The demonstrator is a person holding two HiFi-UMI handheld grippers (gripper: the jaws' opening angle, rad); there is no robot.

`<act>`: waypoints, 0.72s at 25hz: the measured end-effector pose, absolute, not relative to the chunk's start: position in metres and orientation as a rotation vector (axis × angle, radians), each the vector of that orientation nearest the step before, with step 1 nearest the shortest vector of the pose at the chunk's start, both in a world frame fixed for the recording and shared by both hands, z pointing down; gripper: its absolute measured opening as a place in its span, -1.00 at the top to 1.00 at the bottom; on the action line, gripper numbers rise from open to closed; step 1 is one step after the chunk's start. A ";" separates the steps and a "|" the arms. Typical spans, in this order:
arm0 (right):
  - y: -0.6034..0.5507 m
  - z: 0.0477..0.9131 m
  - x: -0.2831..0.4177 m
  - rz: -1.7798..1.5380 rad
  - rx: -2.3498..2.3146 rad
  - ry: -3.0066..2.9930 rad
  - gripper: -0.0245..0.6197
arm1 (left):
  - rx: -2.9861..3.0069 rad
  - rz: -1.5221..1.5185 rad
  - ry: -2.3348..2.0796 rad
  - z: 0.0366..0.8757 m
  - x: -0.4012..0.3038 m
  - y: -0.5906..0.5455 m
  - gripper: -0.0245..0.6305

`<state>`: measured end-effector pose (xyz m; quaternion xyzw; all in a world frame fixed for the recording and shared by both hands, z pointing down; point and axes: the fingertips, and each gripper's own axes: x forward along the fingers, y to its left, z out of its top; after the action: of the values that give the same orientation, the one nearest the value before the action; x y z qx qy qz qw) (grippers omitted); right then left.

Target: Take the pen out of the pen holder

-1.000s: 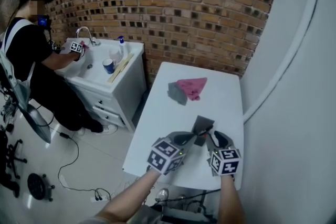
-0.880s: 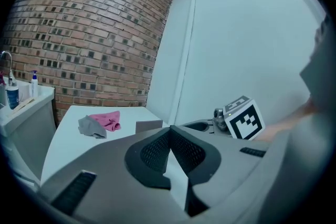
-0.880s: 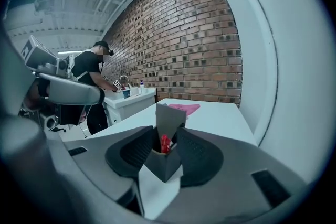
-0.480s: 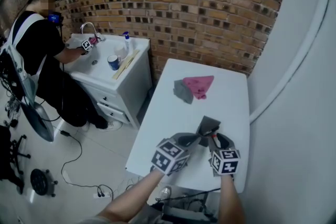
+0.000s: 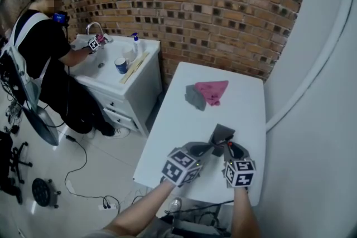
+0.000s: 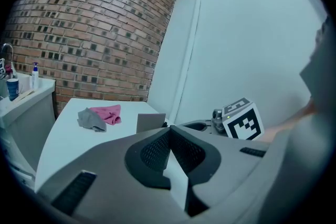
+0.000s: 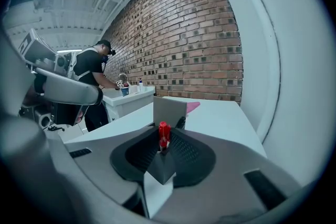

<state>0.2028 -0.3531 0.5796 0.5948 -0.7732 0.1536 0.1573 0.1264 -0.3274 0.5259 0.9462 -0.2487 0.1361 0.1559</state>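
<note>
A small grey pen holder (image 5: 222,133) stands on the white table (image 5: 240,103) near its front edge. A pen with a red cap (image 7: 164,135) sticks up between the jaws of my right gripper (image 7: 164,150); they are closing and pinch it just in front of the pen holder (image 7: 169,110). In the head view my right gripper (image 5: 228,147) sits at the holder's near right corner. My left gripper (image 5: 210,146) reaches the holder's near left corner. In the left gripper view my left gripper (image 6: 169,128) has its jaws together at the pen holder's (image 6: 150,122) edge, seemingly on its wall.
A pink cloth (image 5: 214,91) and a grey cloth (image 5: 194,97) lie mid-table. Left of the table stands a white sink cabinet (image 5: 120,72) where a person (image 5: 44,53) works. A brick wall runs behind, and a pale curved wall hugs the table's right side.
My right gripper's jaws have narrowed round the red pen and it has sunk slightly. The left gripper has stayed at the holder. The person at the sink has shifted a hand.
</note>
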 end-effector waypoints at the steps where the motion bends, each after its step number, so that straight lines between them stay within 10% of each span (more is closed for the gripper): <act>1: -0.353 0.577 0.204 0.435 1.704 -2.215 0.69 | 2.710 0.383 -0.714 0.524 0.127 -0.328 0.91; 18: -0.336 0.483 0.205 0.290 1.774 -2.348 0.70 | 2.765 0.304 -0.742 0.484 0.128 -0.336 0.91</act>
<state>0.2051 -0.3356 0.4834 0.5973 -0.7907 0.0977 0.0922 0.1276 -0.3359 0.4836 0.9522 -0.2555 0.1048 0.1309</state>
